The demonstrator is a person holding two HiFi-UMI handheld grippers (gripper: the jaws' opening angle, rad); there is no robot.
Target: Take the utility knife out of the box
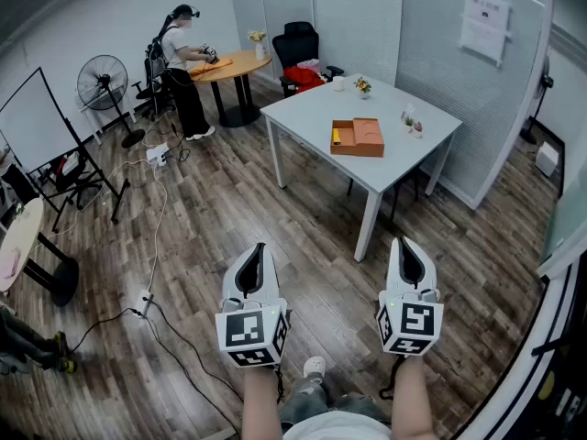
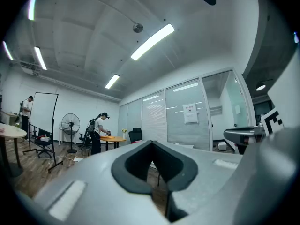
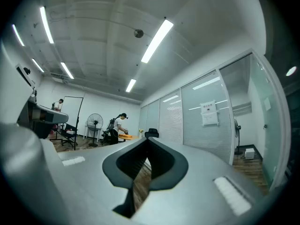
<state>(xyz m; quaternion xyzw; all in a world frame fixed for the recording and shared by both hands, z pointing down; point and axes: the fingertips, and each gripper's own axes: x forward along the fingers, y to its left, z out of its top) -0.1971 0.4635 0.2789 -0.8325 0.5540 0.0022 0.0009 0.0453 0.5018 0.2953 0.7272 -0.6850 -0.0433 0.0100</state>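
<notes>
Only head view shows box (image 1: pixel 369 137) on table (image 1: pixel 312 108); left gripper (image 1: pixel 260 247), right gripper (image 1: pixel 404 242) both closed, empty.

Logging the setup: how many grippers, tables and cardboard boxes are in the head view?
Grippers: 2, left gripper and right gripper
Tables: 3, white rectangular table, round wooden table, pale round table
Open brown cardboard box: 1
Total: 6

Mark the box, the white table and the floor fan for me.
box (image 1: pixel 367 137), head view, its orange inside.
white table (image 1: pixel 303 117), head view, bare top left of the box.
floor fan (image 1: pixel 103 82), head view, the round grille.
</notes>
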